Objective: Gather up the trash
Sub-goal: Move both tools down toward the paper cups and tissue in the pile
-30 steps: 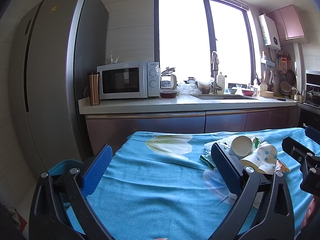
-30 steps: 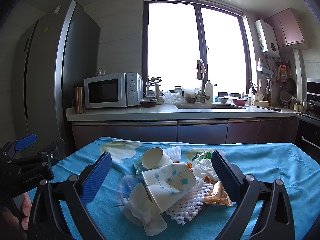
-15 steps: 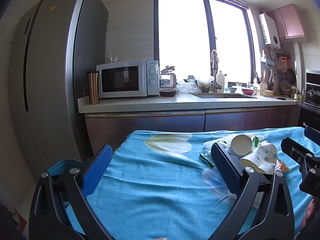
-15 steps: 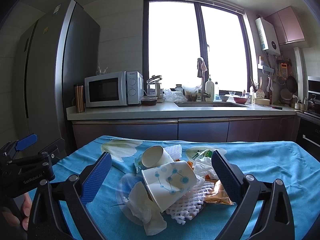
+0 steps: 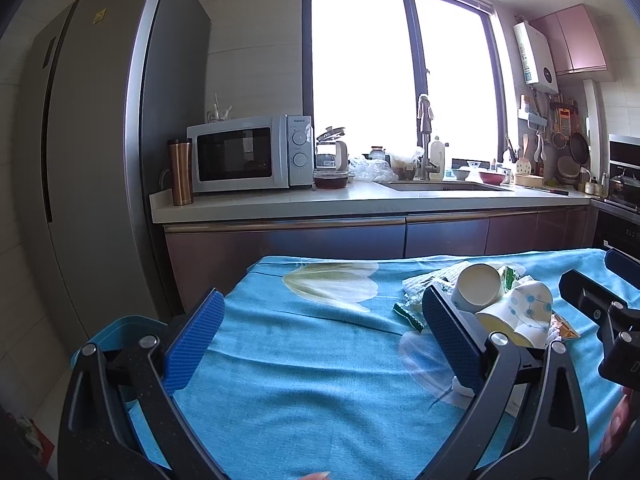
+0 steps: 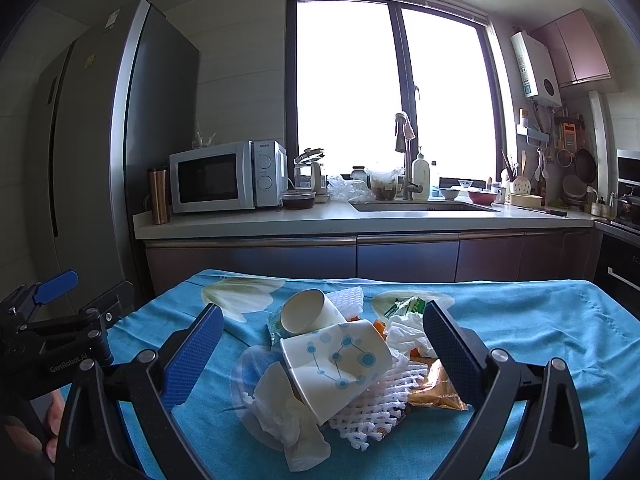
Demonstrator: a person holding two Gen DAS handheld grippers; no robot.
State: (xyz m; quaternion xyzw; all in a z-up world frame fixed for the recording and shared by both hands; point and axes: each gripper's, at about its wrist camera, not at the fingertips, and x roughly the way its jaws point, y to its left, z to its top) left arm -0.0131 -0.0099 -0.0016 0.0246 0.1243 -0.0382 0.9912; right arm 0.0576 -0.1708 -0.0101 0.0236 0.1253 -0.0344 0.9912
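Trash is lying in one heap on the blue cloth, and from the left wrist view it is sitting off to the right of the left gripper, whose blue pads are spread wide with nothing between them. A plain paper cup and a dotted paper cup are resting on their sides there, partly hidden behind the right-hand pad. A blue bin is peeking out past the table's left edge. If this gripper is swinging across toward the heap, it is risking a clash with the right gripper, which is crowding the same spot.

From the right wrist view, the right gripper is hovering over the heap with its jaws wide apart and empty. The dotted cup is lying on white foam netting, with a crumpled tissue in front and an orange wrapper beside it. Closing here is likely crushing the cup or squeezing it out sideways, since it is round and tilted. Dragging the loose netting is also risking scattering the lighter scraps
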